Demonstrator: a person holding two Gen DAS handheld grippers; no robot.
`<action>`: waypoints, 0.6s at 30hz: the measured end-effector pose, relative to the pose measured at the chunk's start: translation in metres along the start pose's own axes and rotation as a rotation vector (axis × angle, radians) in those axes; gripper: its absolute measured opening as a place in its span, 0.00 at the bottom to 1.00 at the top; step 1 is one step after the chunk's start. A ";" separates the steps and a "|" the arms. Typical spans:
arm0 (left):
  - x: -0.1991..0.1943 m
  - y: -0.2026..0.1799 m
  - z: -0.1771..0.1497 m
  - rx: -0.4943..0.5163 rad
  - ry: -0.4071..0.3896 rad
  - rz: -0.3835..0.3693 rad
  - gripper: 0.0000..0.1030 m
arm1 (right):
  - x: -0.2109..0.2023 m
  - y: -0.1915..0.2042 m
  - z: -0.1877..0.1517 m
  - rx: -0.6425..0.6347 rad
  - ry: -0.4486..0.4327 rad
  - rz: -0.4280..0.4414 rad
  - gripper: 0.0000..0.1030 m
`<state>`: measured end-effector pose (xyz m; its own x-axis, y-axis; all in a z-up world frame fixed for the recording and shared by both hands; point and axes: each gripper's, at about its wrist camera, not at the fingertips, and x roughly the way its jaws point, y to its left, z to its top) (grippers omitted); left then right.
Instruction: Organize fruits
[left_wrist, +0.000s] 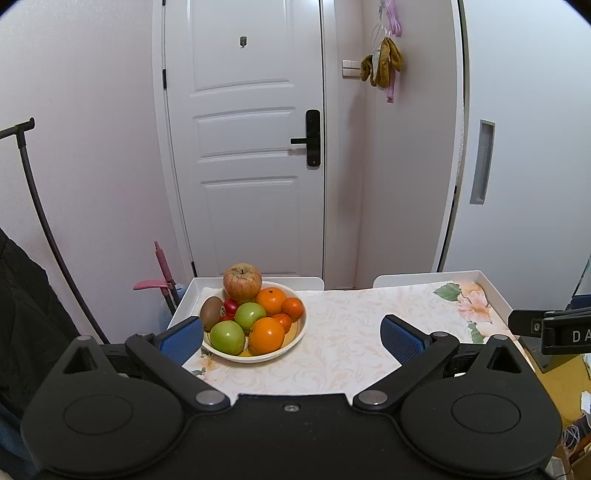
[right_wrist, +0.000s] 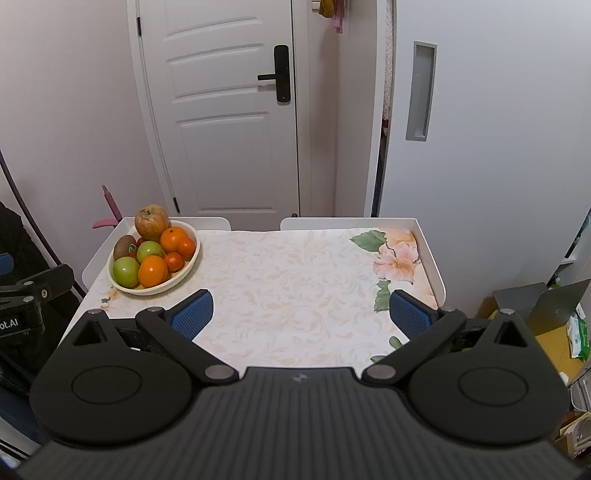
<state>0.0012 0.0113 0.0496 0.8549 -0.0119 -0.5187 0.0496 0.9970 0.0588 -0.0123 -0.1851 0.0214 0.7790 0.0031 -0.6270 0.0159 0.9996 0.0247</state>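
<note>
- The table (right_wrist: 295, 280), covered by a pale floral cloth and edged with a raised white rim, fills the space ahead of both claws; a white panelled door (left_wrist: 243, 147) stands beyond its far edge.
- The left gripper (left_wrist: 291, 332) hangs above the near edge of the table with its blue-padded fingers (left_wrist: 181, 338) spread wide and nothing between them.
- The right gripper (right_wrist: 301, 314) sits over the near middle of the table, its jaws equally wide and empty, bare cloth showing in the gap.
- The cream bowl (left_wrist: 295, 338) rests on the cloth just ahead of the left gripper's left finger, which overlaps its near-left rim in the left wrist view; whether pad and rim touch is hard to judge from this angle. From the right gripper it lies ahead and well to the left (right_wrist: 188, 266).
- A large reddish-yellow apple (left_wrist: 242, 281) tops the pile at the far side of the bowl.
- Two big oranges (left_wrist: 266, 335) sit on the right half, one near and one far.
- Two green apples (left_wrist: 228, 335) lie at the near-left and centre.
- A brown kiwi (left_wrist: 211, 313) leans at the left rim, closest to the left finger.
- Two smaller tangerines (left_wrist: 292, 307) rest against the right wall.
- Small red fruits (left_wrist: 231, 306) peek out between the kiwi and the green apples.
</note>
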 end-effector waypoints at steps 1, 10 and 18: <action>0.000 0.000 0.000 0.000 0.002 -0.002 1.00 | 0.000 0.000 0.000 0.001 0.002 0.000 1.00; 0.003 0.000 0.000 -0.002 0.017 -0.014 1.00 | 0.002 0.000 0.000 0.009 0.016 -0.002 1.00; 0.005 -0.002 0.001 0.009 0.025 -0.017 1.00 | 0.004 0.000 0.001 0.012 0.019 -0.002 1.00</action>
<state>0.0059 0.0091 0.0475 0.8408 -0.0273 -0.5407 0.0693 0.9959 0.0576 -0.0088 -0.1855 0.0195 0.7667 0.0015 -0.6420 0.0250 0.9992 0.0321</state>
